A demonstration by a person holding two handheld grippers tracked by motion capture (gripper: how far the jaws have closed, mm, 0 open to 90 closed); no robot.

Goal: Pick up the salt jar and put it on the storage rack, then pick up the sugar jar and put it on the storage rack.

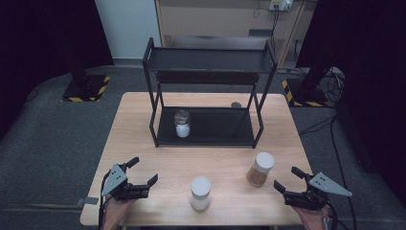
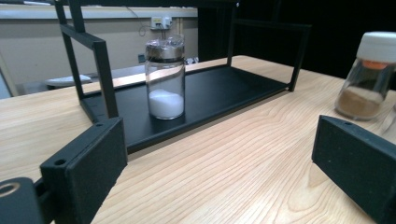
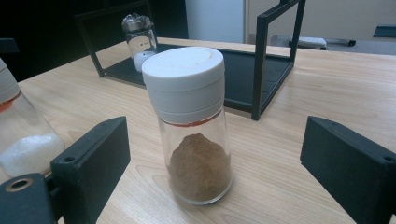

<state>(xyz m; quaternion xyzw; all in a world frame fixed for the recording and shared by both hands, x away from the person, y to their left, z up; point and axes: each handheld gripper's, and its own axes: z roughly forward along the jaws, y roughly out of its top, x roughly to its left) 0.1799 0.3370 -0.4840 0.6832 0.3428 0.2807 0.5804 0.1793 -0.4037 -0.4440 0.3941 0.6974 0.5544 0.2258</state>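
Both claws hover low over the near edge of the tabletop [image 1: 143,143], each spread wide and holding nothing. The right claw [image 1: 290,182], at the near right corner, faces the brown-spice jar [image 1: 261,168], which stands upright on the wood just ahead of it; in the right gripper view the jar [image 3: 196,126] sits centred between the two jaws but apart from both. The left claw [image 1: 142,171], near the near left corner, points toward the black rack [image 1: 209,76] at the middle of the tabletop, on whose lower shelf a clear shaker [image 1: 182,123] with white powder stands at the left end. A third, white-capped jar [image 1: 200,192] stands by the near edge between the two claws.

The main risk lies with the right claw's approach. The brown-spice jar looks tall and narrow with a heavy white cap, so a jaw brushing one side before the other closes would likely tip it or skid it toward the white-capped jar nearby. A grip taken high on the cap could let the glass body swing. Carrying it to the rack, the frame's front post could catch it.
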